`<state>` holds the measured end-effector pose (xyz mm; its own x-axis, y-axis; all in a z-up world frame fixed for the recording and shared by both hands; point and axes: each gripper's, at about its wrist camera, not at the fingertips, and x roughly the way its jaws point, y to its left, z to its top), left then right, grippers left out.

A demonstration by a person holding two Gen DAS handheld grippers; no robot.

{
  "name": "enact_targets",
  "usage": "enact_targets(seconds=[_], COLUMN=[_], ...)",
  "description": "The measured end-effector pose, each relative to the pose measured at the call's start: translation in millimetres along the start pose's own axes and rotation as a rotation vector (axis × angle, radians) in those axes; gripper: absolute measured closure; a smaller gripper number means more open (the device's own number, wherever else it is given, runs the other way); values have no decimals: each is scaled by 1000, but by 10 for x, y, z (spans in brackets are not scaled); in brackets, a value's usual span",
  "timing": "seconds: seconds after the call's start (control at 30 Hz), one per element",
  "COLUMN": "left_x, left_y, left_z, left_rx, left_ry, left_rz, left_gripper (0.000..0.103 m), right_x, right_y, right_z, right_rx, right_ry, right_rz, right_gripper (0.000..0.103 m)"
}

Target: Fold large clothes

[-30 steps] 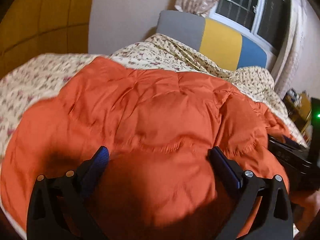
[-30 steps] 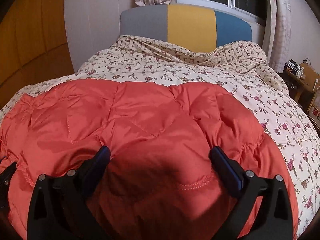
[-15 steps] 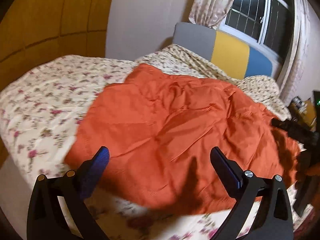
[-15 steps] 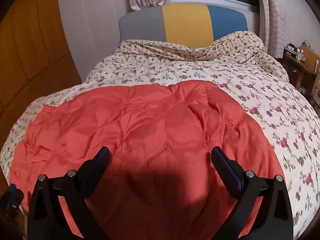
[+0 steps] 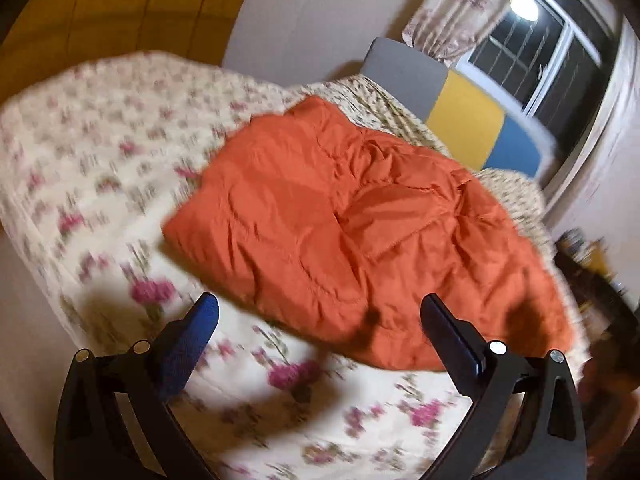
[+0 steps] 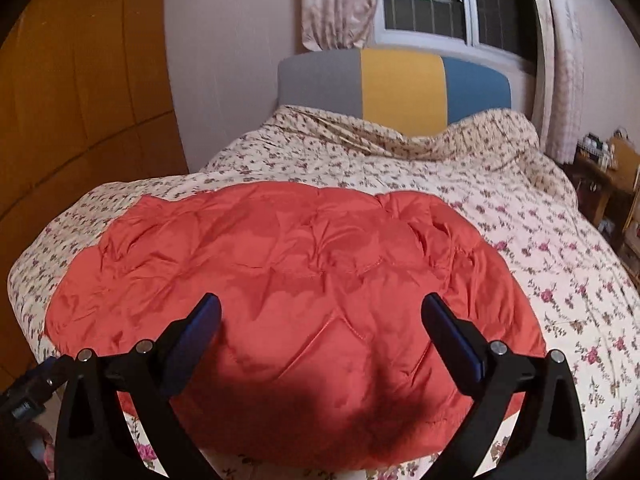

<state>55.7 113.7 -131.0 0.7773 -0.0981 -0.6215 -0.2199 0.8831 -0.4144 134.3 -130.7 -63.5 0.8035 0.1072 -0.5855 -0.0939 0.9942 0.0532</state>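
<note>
The left gripper [image 5: 318, 320] hangs above the bed with its fingers spread wide and nothing between them. Ahead of it and a little to the right lies an orange padded jacket [image 5: 360, 232], rumpled, on a flowered bedspread [image 5: 100, 168]. The near edge of the jacket reaches between the fingertips; the left blue pad [image 5: 188, 344] sits over bare bedspread. Farther ahead stand a grey, yellow and blue headboard [image 5: 464, 120], a curtain [image 5: 460, 12] and a dark window [image 5: 540, 44]. The picture is blurred.
</note>
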Motion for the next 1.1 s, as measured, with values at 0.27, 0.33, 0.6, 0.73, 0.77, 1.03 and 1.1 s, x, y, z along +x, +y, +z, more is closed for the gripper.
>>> enact_targets(seconds=[0.27,0.33,0.6,0.73,0.77,1.03,1.1], left_x=[-36,-61,40,99,111,309,356], left_y=[106,120,284,315,315,353,375], left_z=[-52,-62,23,40,46,107,125], left_rx=[-56,-58,-183,-226,-228,-281,-315], left_ry=[-8,-22,-13,-9,-14,-40,-53], left_rz=[23,22,-46,-56,-57,-115,-118], left_gripper=[3,3,3,3,3,3,3], right_x=[12,28,61,139,191,623,622], right_y=[18,16,25,100,116,208,225], right_z=[-201,-273,-319,-283,-289,-496,-541], right_rx=[38,49,76,62,54,-1,-14], right_ry=[60,83,94,102,111,187,169], right_rz=[76,110,173,189,179,163,155], right_gripper=[49,58,93,94,94,94,94])
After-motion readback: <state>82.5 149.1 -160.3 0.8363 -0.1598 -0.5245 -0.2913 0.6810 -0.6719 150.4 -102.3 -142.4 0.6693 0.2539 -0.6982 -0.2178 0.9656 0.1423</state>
